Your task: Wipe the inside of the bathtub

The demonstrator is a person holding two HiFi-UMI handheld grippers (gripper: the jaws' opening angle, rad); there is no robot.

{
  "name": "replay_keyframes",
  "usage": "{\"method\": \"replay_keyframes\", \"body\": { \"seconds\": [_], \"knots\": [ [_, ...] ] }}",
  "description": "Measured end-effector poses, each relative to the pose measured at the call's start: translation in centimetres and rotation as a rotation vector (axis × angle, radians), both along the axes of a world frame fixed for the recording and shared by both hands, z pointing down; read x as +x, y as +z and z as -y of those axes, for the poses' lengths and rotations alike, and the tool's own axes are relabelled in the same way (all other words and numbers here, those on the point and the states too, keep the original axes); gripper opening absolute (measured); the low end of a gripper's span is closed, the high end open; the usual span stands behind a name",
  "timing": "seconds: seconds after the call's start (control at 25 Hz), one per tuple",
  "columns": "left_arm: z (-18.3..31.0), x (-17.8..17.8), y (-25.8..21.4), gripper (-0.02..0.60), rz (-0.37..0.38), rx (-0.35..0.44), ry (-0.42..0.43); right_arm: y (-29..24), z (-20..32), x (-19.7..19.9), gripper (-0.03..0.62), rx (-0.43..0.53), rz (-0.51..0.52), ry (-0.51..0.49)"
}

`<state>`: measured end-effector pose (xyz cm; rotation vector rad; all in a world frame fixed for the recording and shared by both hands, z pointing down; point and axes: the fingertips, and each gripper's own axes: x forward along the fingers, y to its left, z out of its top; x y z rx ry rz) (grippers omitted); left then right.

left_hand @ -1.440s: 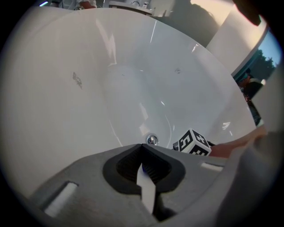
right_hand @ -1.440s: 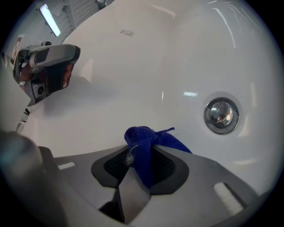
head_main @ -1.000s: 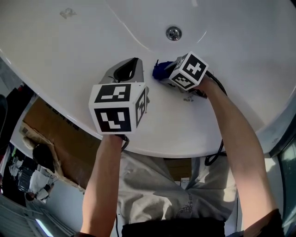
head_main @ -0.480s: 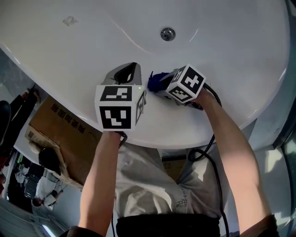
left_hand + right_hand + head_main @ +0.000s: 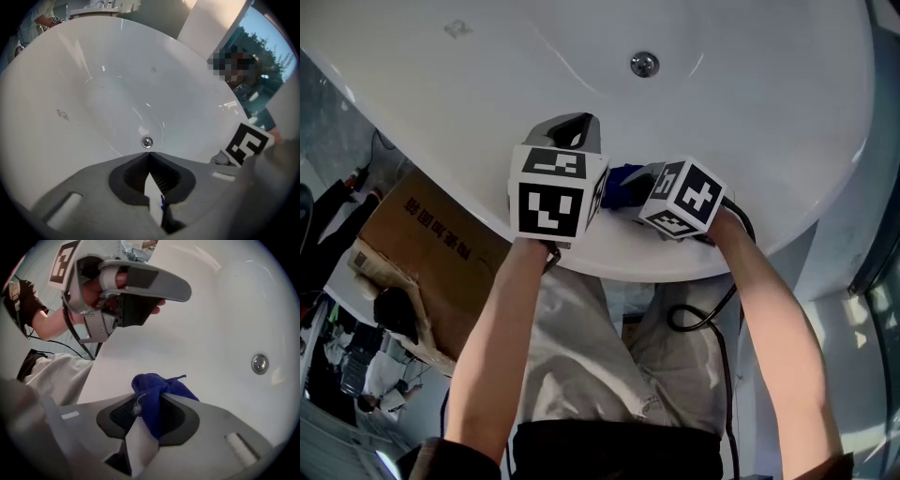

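Note:
The white bathtub (image 5: pixel 487 84) fills the upper head view, with its chrome drain (image 5: pixel 644 64) far up the basin. A bunched blue cloth (image 5: pixel 622 183) rests on the tub's near rim, and my right gripper (image 5: pixel 630 190) is shut on it. In the right gripper view the blue cloth (image 5: pixel 157 401) sticks out between the closed jaws. My left gripper (image 5: pixel 572 125) hovers just left of the cloth, jaws shut with nothing in them. The left gripper (image 5: pixel 149 156) points toward the drain (image 5: pixel 147 142).
A brown cardboard box (image 5: pixel 422 248) stands on the floor left of the tub. A black cable (image 5: pixel 703 314) hangs below my right arm. The tub's outer edge curves round on the right by a window (image 5: pixel 877 272).
Both grippers have pulled back toward the near rim. The blue cloth came along in the right gripper, and the left gripper has shifted slightly right, closer to it.

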<state>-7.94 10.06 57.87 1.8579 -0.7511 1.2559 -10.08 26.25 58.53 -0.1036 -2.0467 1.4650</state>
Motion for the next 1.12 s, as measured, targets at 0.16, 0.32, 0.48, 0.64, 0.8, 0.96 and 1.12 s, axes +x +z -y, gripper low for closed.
{"method": "replay_keyframes", "body": {
  "seconds": [0.16, 0.32, 0.48, 0.64, 0.8, 0.96, 1.12],
  "knots": [
    [-0.1, -0.1, -0.6, 0.003, -0.012, 0.003, 0.001, -3.0, -1.1, -0.2, 0.126, -0.004, 0.043, -0.005],
    [-0.4, -0.6, -0.6, 0.003, -0.013, 0.006, -0.009, -5.8, -2.2, -0.1, 0.126, 0.0, 0.089, -0.023],
    [-1.0, -0.8, -0.8, 0.003, -0.014, 0.005, -0.02, -8.2, -3.3, 0.1, 0.126, 0.005, 0.114, -0.032],
    [-1.2, -0.8, -1.0, 0.003, -0.018, 0.002, -0.021, -10.3, -3.8, 0.1, 0.126, 0.017, 0.135, -0.042],
    [-1.1, -0.8, -1.2, 0.003, -0.022, 0.002, -0.024, -11.4, -4.0, 0.1, 0.126, 0.033, 0.141, -0.06],
    [-1.5, -0.6, -0.8, 0.003, -0.018, -0.001, -0.023, -11.0, -4.0, 0.4, 0.126, 0.027, 0.148, -0.057],
    [-1.5, -0.8, -0.2, 0.003, -0.014, -0.004, -0.026, -9.7, -1.0, 1.1, 0.126, 0.033, 0.138, 0.062]
  ]
}}
